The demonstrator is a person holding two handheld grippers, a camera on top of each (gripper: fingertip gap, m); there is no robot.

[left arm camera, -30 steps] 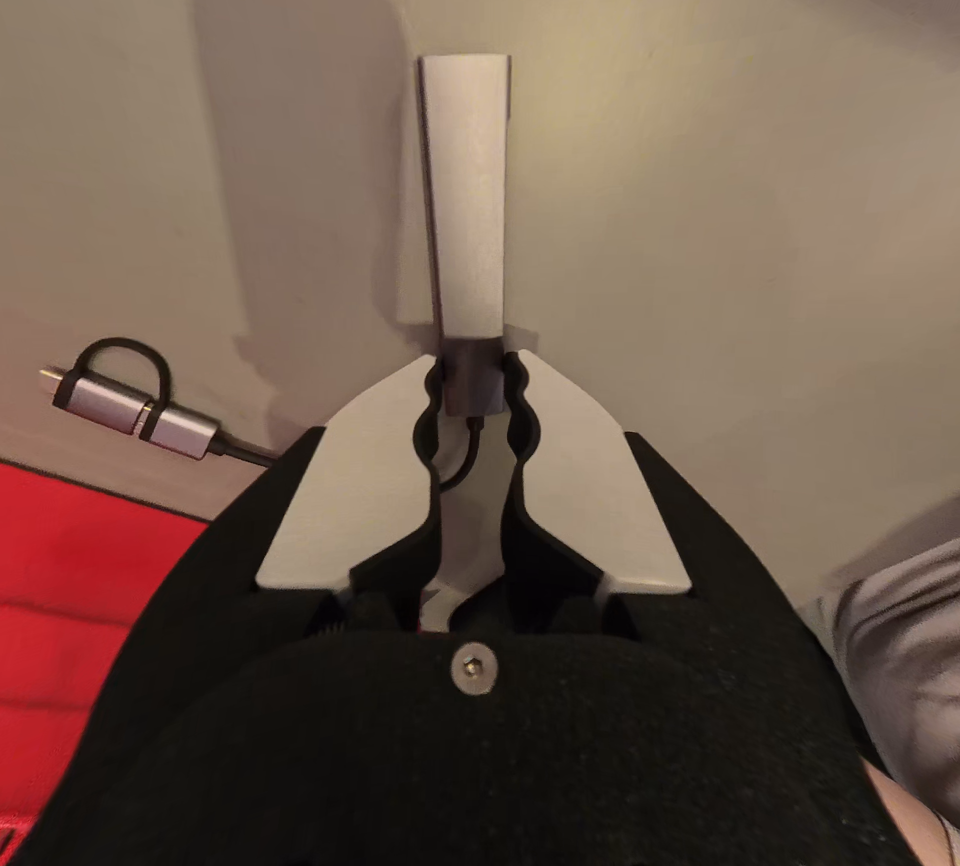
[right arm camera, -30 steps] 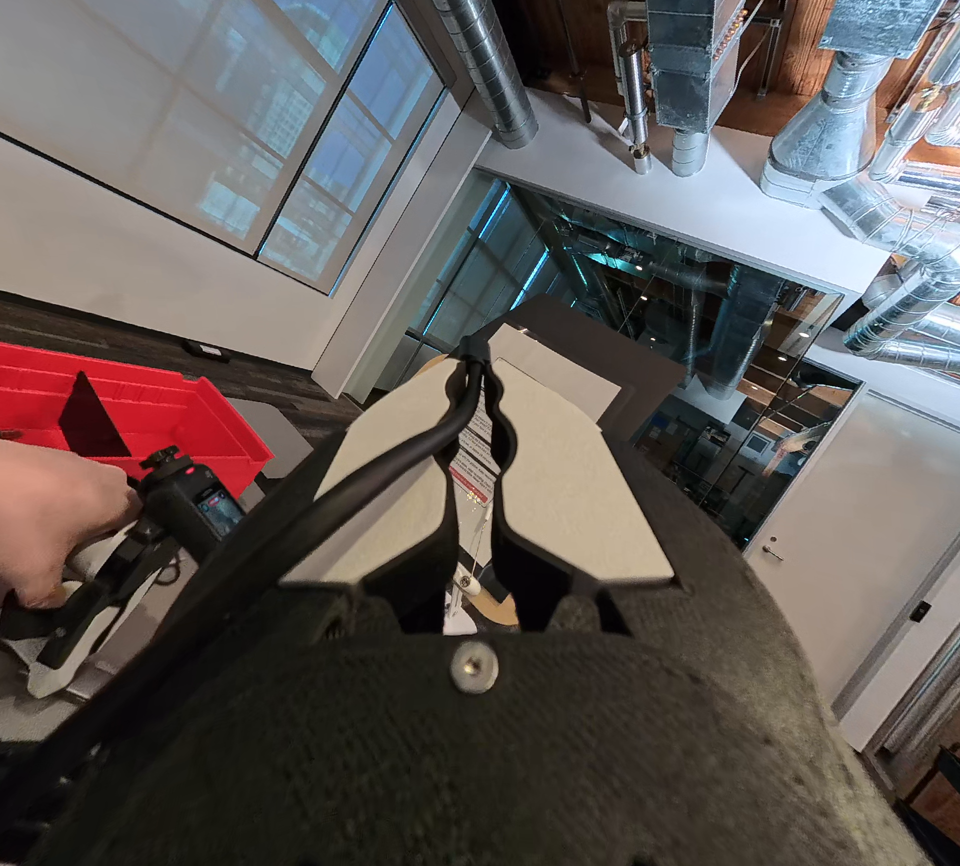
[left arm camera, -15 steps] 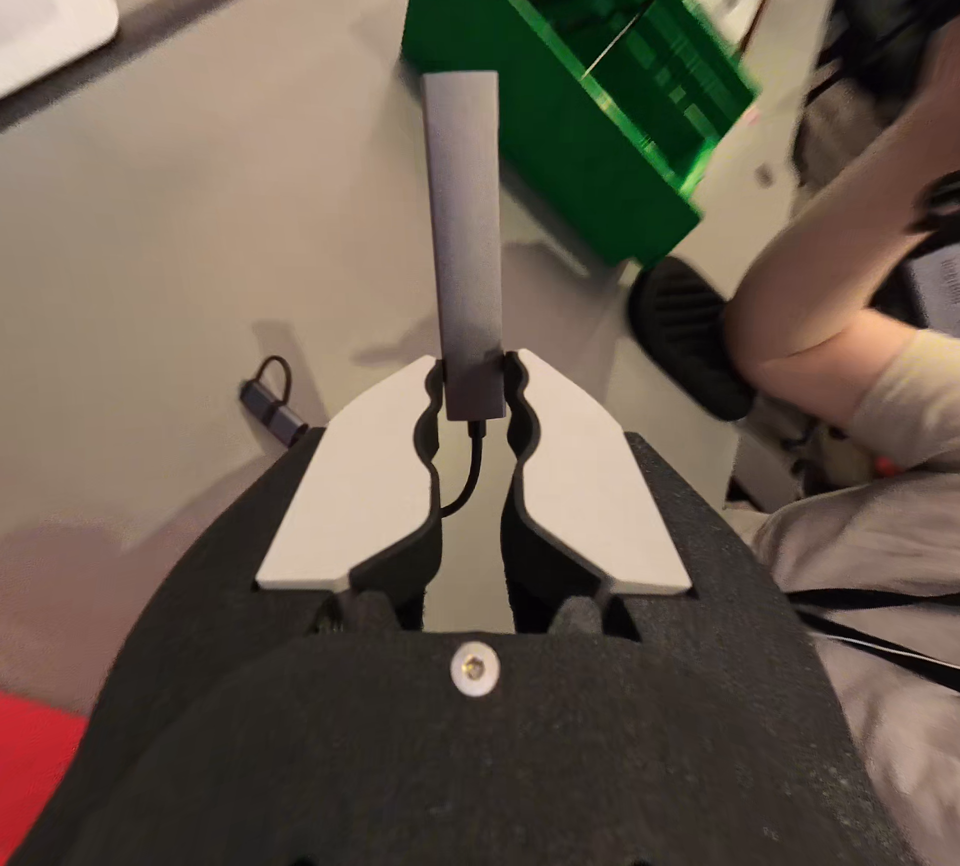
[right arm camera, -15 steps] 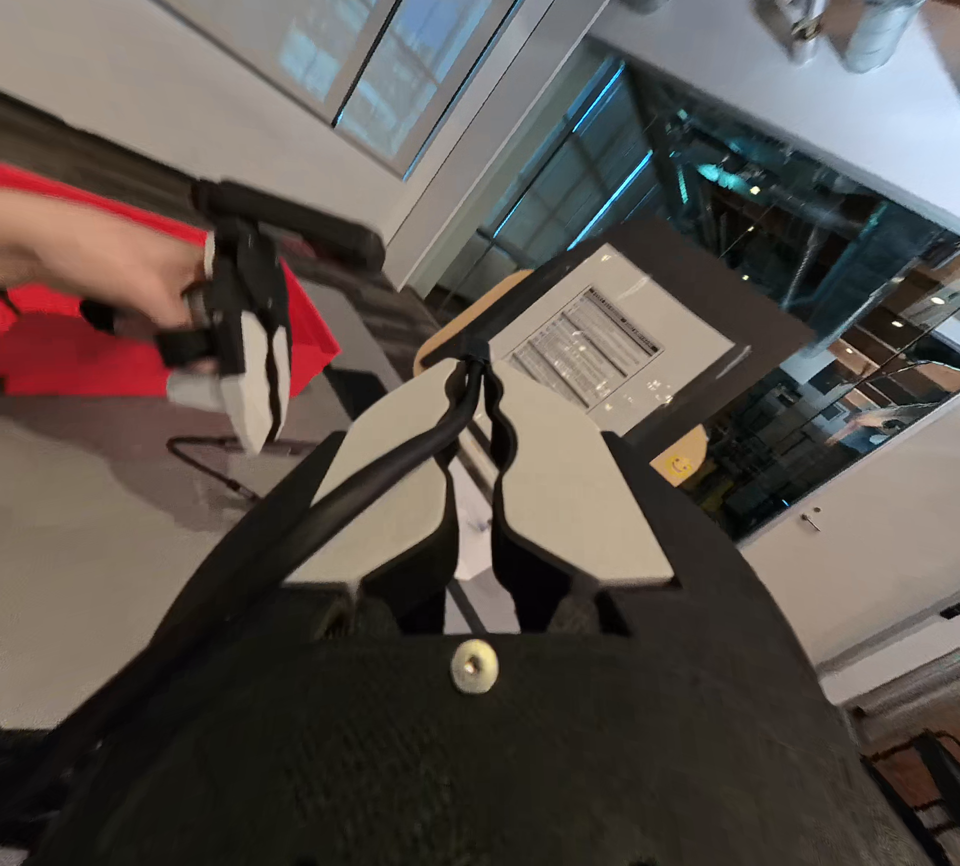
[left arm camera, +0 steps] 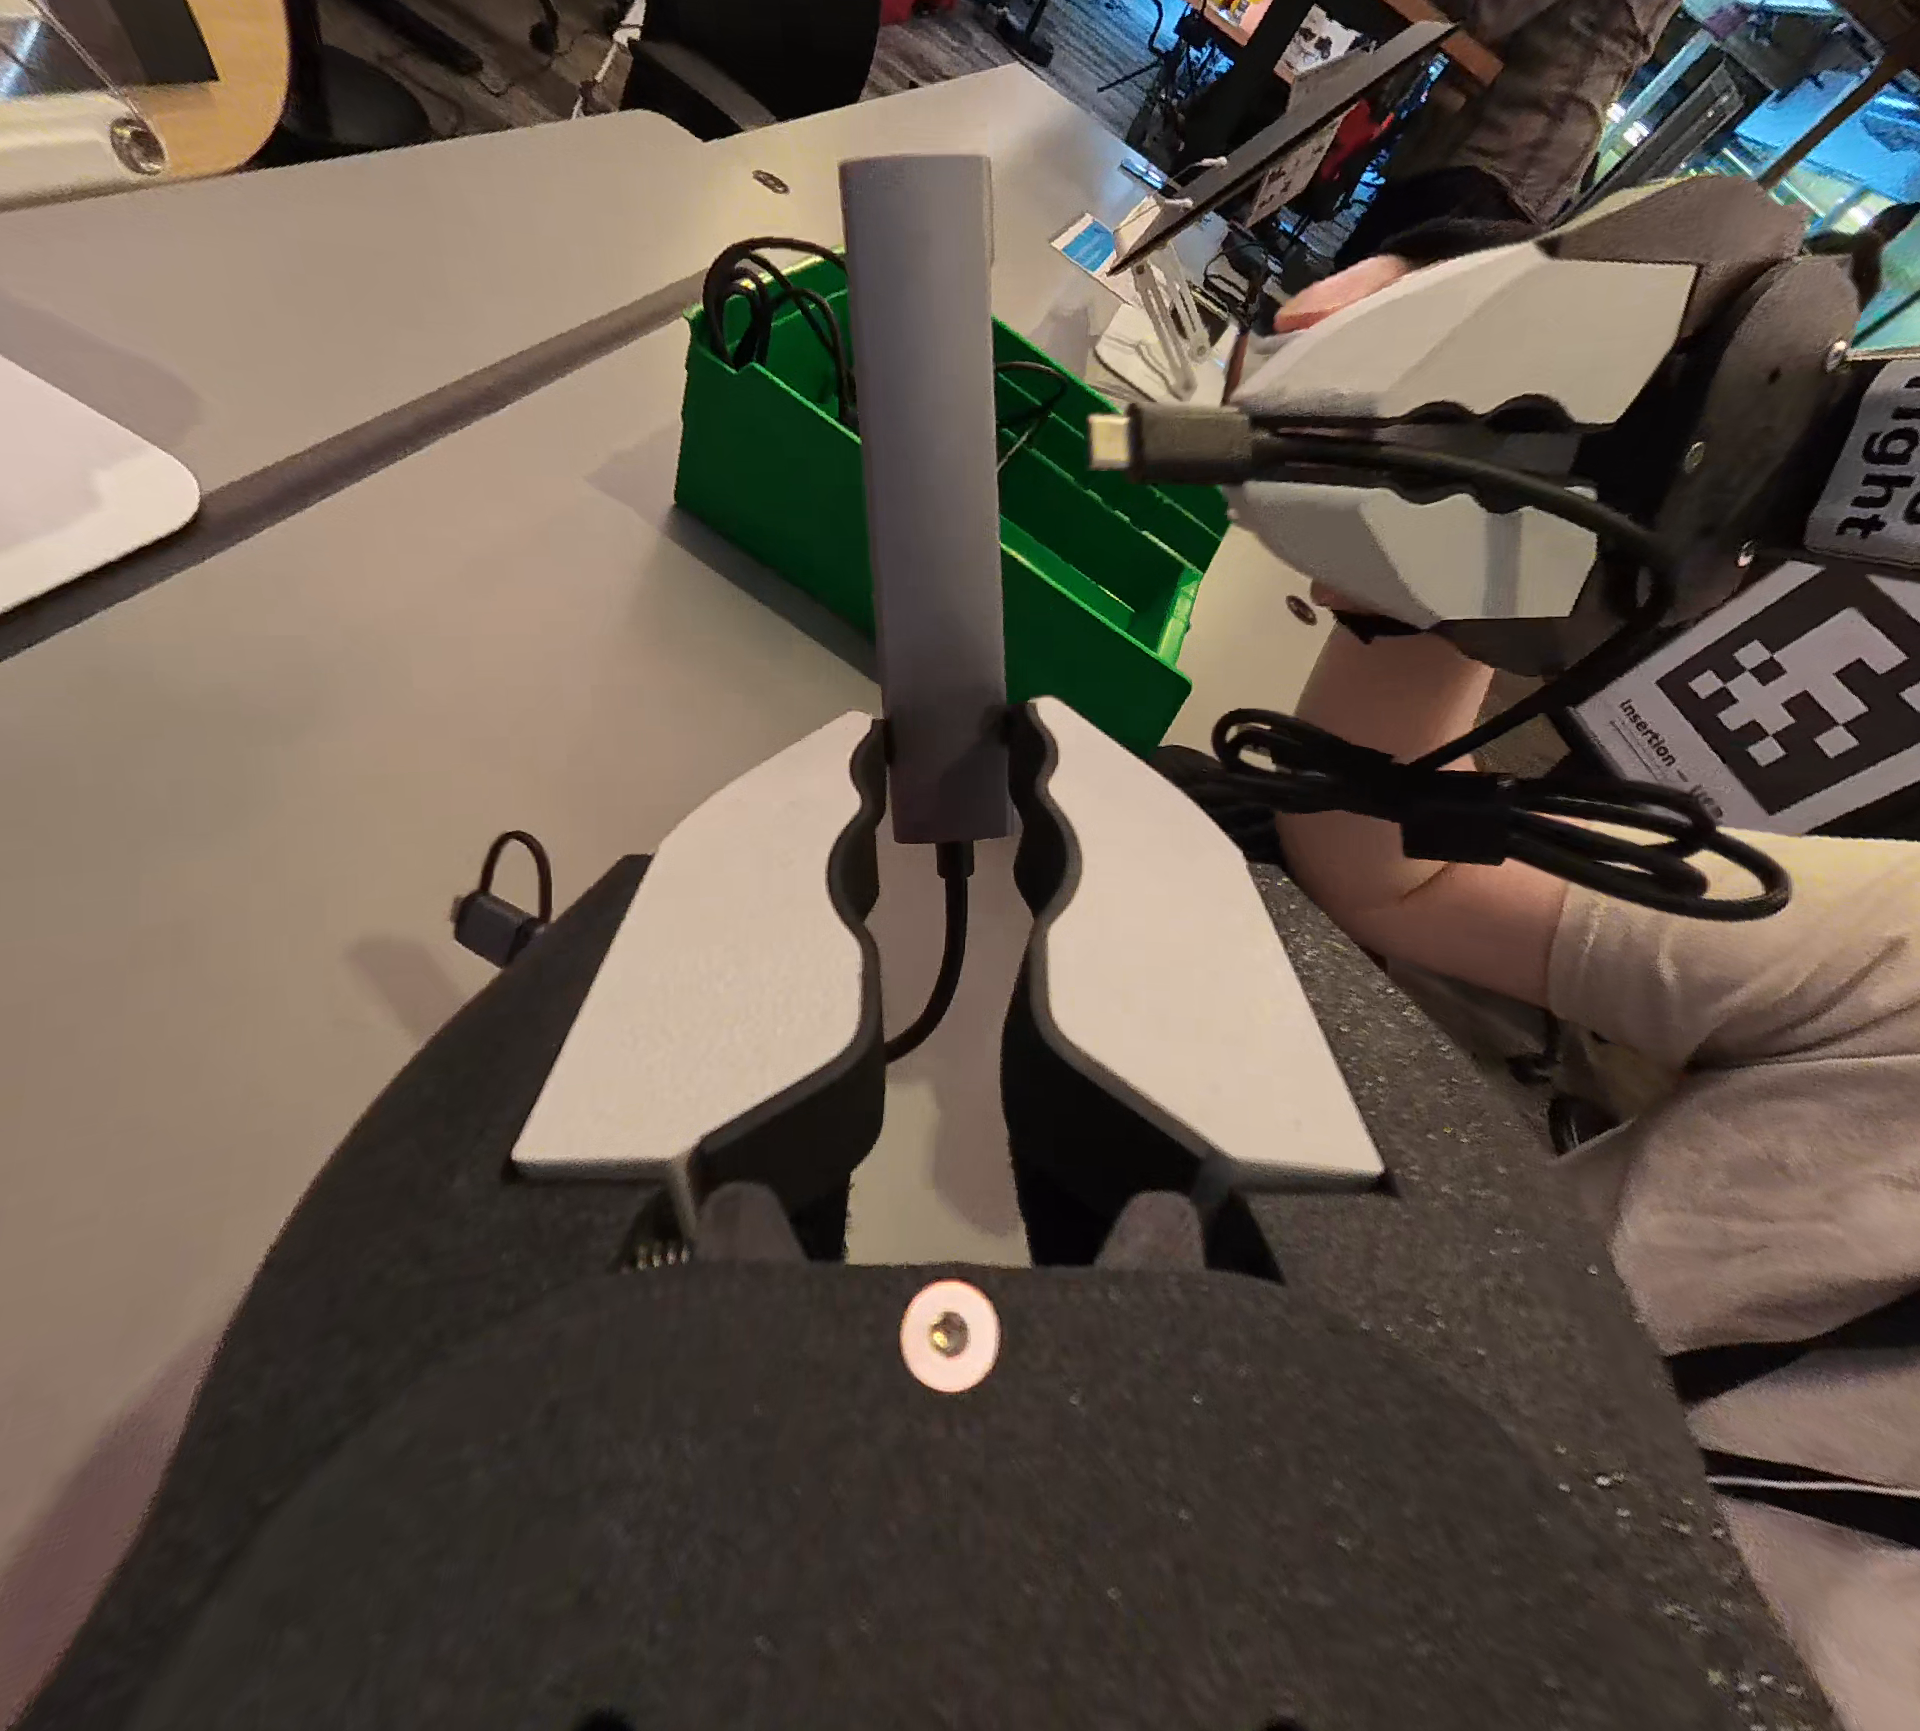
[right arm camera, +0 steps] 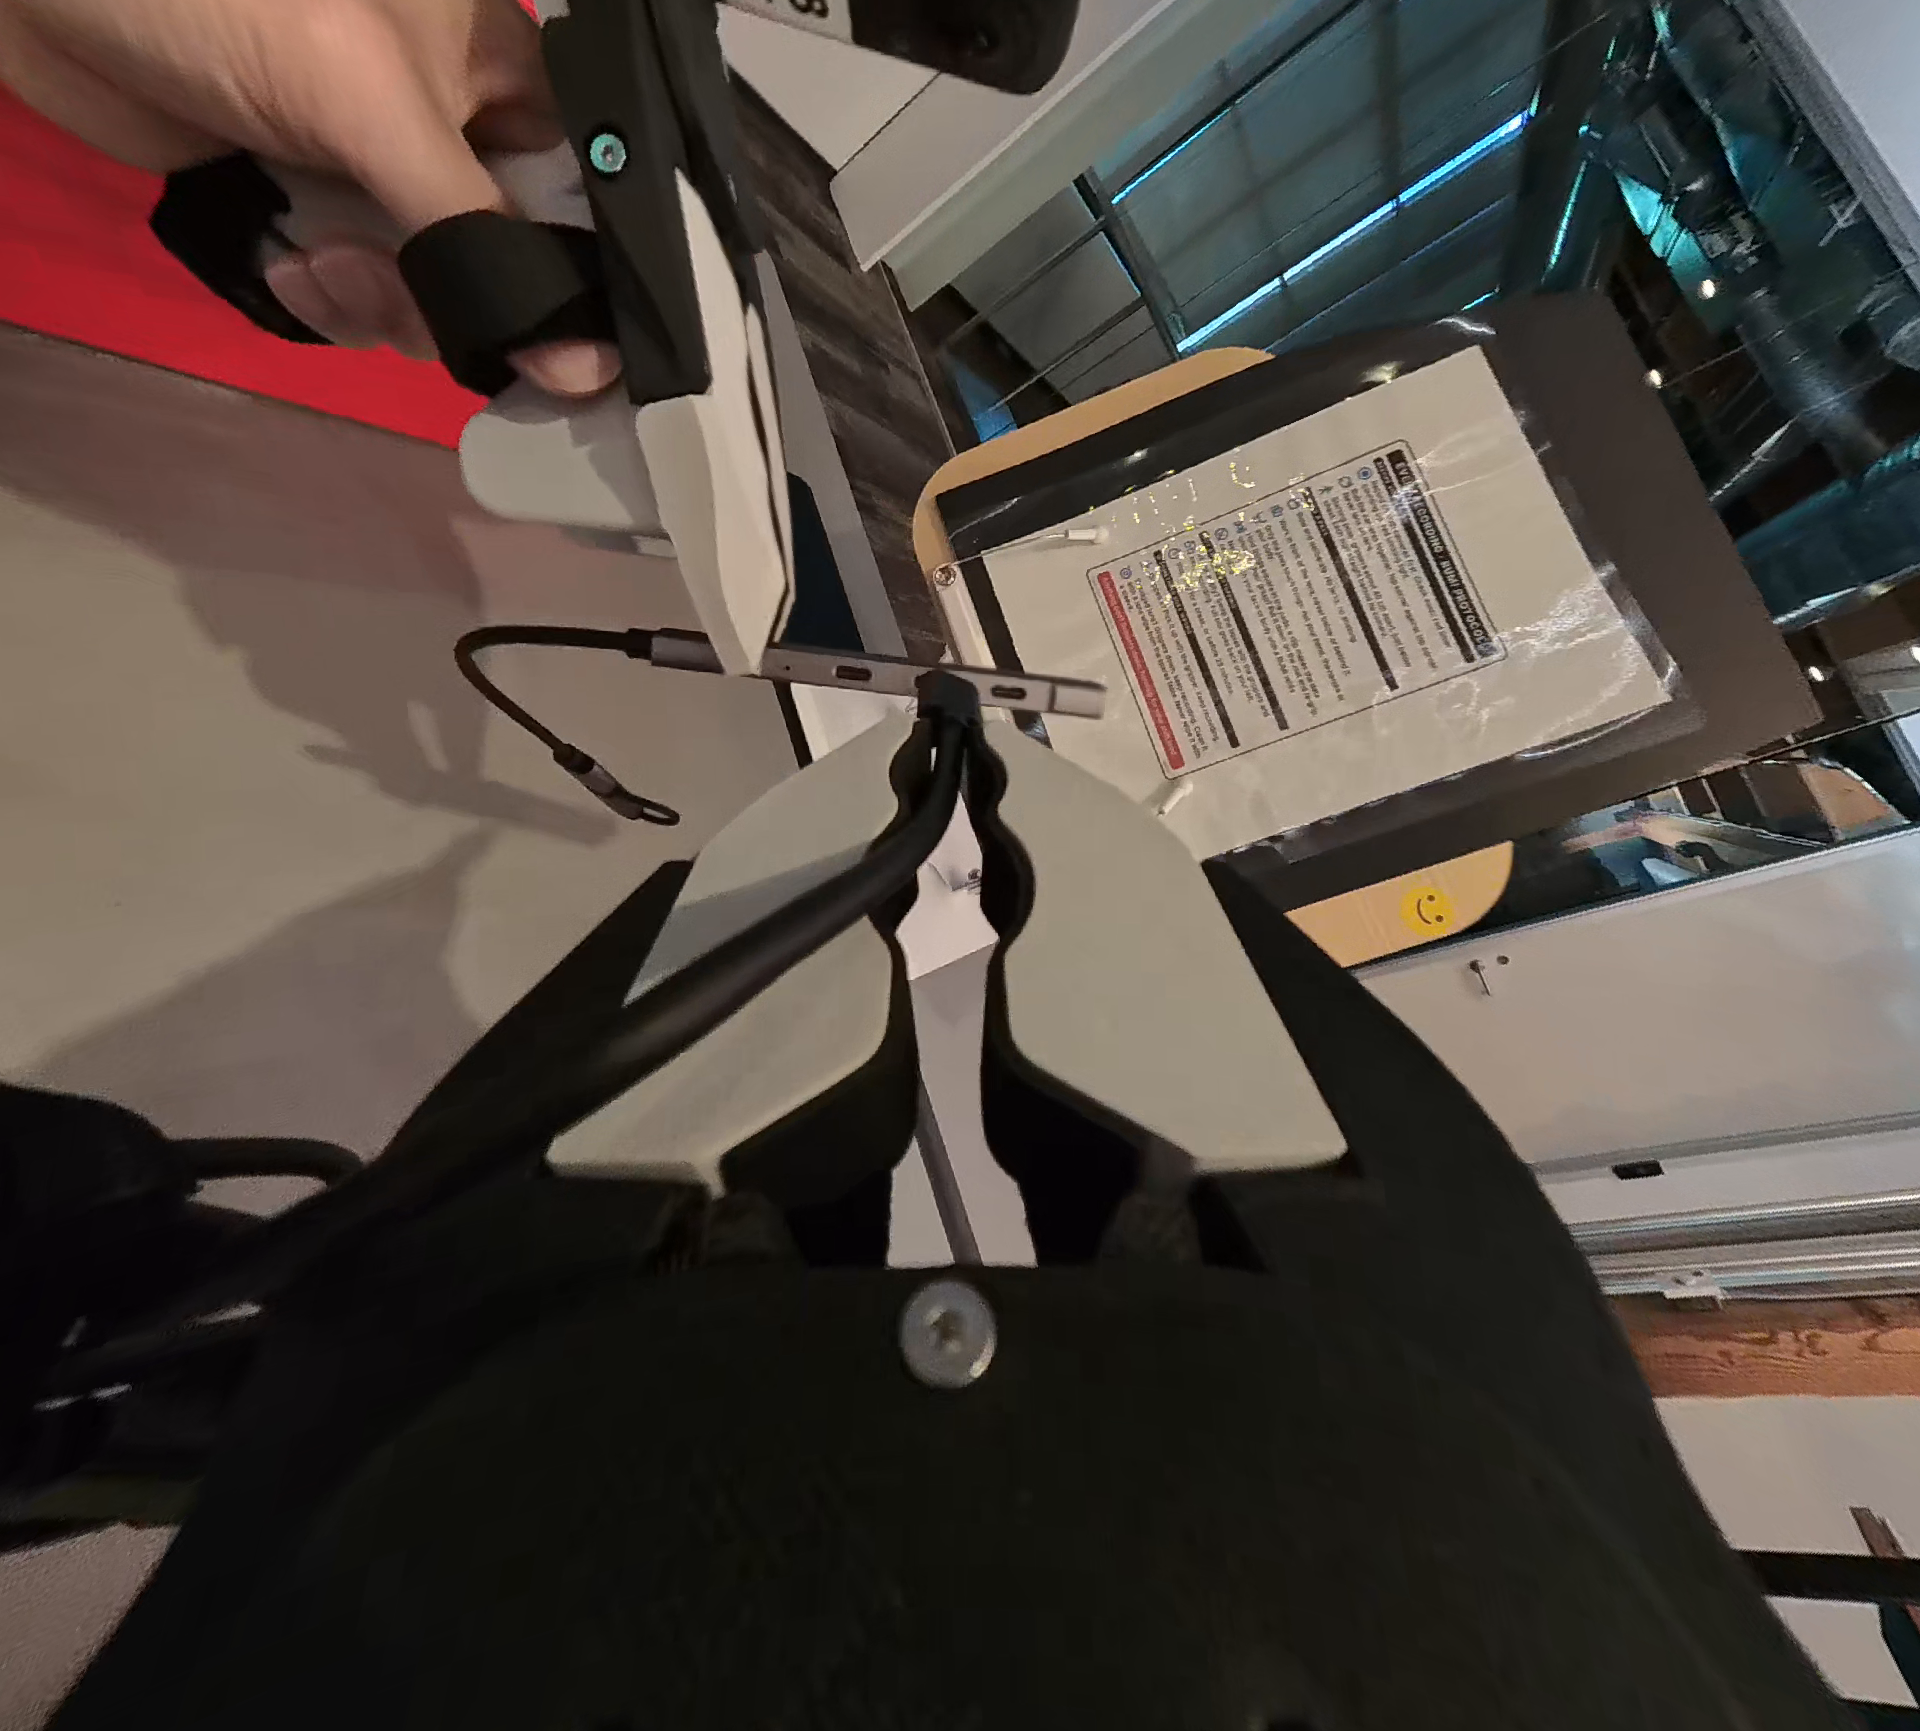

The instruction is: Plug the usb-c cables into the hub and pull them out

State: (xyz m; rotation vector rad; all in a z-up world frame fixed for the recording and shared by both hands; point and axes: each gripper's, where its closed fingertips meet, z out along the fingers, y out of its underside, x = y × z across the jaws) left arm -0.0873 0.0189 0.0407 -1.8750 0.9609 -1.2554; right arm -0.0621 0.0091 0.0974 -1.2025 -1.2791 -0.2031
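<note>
The hub [left arm camera: 928, 476], a slim grey bar, is pinched at its lower end by the left gripper [left arm camera: 943, 751] and held up off the grey table [left arm camera: 343, 673], with its own short cord [left arm camera: 940, 964] looping down between the fingers. The plug side is only given away by the left wrist view: the usb-c cable [left arm camera: 1174, 440] is clamped in the right gripper [left arm camera: 1242, 445], silver tip bare and pointed at the hub's side, close but still apart. The ports are only seen from the right wrist view, where the hub [right arm camera: 914, 675] is shown edge-on with slots along it, and the right gripper [right arm camera: 948, 725] is pressed tight around the black cable [right arm camera: 914, 808] just under that edge; whether contact is made can't be told from there. The cable's slack is seen bundled up under the right gripper. Further back, a green bin [left arm camera: 1049, 538] split into compartments is seen, with black cables [left arm camera: 764, 299] coiled in the far ones. A red bin [right arm camera: 156, 299] is caught behind the hand [right arm camera: 239, 40] in the right view.
</note>
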